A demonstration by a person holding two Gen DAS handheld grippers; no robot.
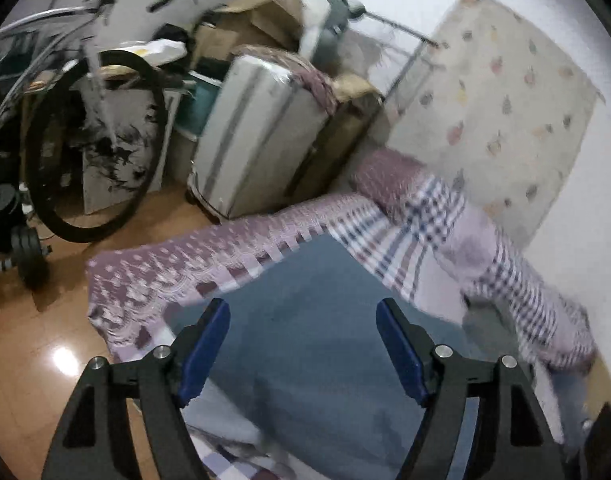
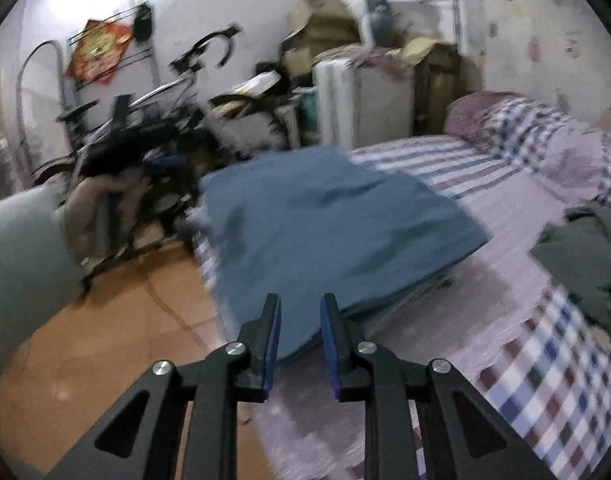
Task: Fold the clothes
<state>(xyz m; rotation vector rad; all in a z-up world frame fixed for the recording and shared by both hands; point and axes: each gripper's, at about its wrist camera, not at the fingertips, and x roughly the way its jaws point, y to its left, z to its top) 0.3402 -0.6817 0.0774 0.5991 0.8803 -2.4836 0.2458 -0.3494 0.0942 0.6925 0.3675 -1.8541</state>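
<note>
A: Bedroom, dim light. The bed [image 2: 445, 320] carries a plaid and striped cover; orange floor beside it. Landmark for everything: the blue garment [image 2: 325, 232].

B: Where does it lie?

A: Flat on the bed near the floor-side edge, apparently folded at least once; layered edges show along its side toward the plaid. Both views are motion-blurred, so I can't count layers.

B: Grippers, nearest first.

A: The right gripper [image 2: 300, 316] sits at the garment's near corner, jaws slightly parted with a narrow gap; blue cloth shows between them, but I cannot tell whether they touch it. The left gripper [image 1: 303, 320] hovers over the garment's middle, jaws spread wide, holding nothing.

B: Step in hand?

A: My judgement: taking hold of the near edge for the next fold. To do it well, the right jaws should bite all layers at that corner, not just the top one. The left should drop to the matching corner on the floor side. Then both lift together and carry the edge straight over, so it lands square.

B: Risks?

A: The garment overhangs toward the floor; an uneven pull could drag it off.

B: Farther out?

A: Beyond the garment, a dark green garment [image 2: 585, 256] on the bed's wall side, a pillow [image 2: 489, 116] at the head, then a suitcase [image 2: 361, 104], cardboard boxes [image 2: 325, 28] and a bicycle [image 2: 153, 120] against the wall.
</note>
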